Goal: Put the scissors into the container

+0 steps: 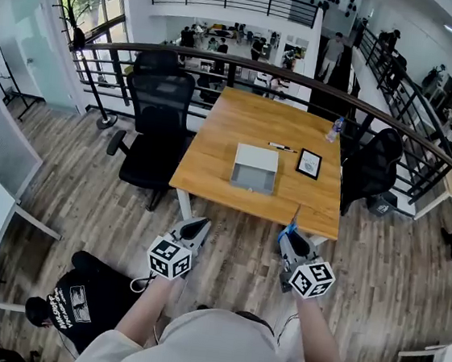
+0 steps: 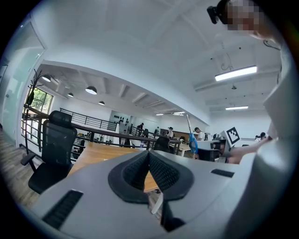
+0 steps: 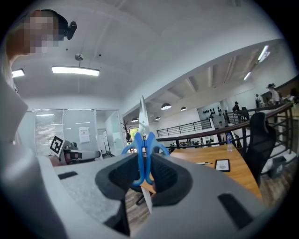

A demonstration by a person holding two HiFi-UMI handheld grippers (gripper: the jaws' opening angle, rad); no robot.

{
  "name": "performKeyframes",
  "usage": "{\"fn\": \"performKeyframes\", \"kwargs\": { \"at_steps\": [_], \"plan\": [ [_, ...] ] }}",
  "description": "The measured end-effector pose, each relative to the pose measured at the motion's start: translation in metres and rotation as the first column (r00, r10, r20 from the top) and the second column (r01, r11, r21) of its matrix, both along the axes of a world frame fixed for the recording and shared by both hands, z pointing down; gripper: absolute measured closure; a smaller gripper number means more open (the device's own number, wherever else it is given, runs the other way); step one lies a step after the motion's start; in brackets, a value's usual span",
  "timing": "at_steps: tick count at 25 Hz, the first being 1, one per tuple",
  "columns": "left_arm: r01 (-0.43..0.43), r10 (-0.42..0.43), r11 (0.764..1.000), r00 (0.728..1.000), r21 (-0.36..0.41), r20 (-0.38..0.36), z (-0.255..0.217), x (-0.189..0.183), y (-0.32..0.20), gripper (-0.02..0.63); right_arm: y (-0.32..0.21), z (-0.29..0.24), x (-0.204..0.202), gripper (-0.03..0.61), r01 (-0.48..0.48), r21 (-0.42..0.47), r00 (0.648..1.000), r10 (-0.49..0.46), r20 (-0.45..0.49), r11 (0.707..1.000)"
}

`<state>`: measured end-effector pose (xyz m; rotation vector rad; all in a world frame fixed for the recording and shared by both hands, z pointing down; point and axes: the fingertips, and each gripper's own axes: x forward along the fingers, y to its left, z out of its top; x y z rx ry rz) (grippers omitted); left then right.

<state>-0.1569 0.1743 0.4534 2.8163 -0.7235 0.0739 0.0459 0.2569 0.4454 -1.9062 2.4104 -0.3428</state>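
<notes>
My right gripper (image 3: 143, 161) is shut on blue-handled scissors (image 3: 142, 148), which stand upright between the pads with one blade above them and one below. In the head view these scissors (image 1: 292, 227) and the right gripper (image 1: 288, 238) hover just short of the wooden table's near edge (image 1: 209, 184). The container (image 1: 255, 168), a grey open box, rests on the table a little left of centre, well ahead of both grippers. My left gripper (image 1: 194, 230) hangs level with the right one; its pads (image 2: 160, 170) meet with nothing between them.
On the table beyond the container lie a pen (image 1: 281, 147), a black-framed tablet (image 1: 309, 164) and a bottle (image 1: 334, 129). Black office chairs stand at the left (image 1: 158, 120) and right (image 1: 370, 172) sides. A person in black (image 1: 74, 301) crouches on the floor at my lower left.
</notes>
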Motion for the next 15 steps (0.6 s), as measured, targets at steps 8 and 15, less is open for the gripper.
{"fn": "performKeyframes", "kwargs": {
  "at_steps": [8,15],
  "plan": [
    [-0.029,0.029,1.000,1.000,-0.011,0.010,0.011,-0.012,-0.004,0.620,0.002,0.011,-0.016,0.494,-0.026,-0.015,1.000,0.026,-0.001,1.000],
    [-0.028,0.028,0.999,1.000,-0.022,0.004,0.013,-0.015,-0.015,0.620,-0.010,0.013,-0.023,0.494,-0.022,-0.030,1.000,0.022,-0.001,0.999]
  ]
}}
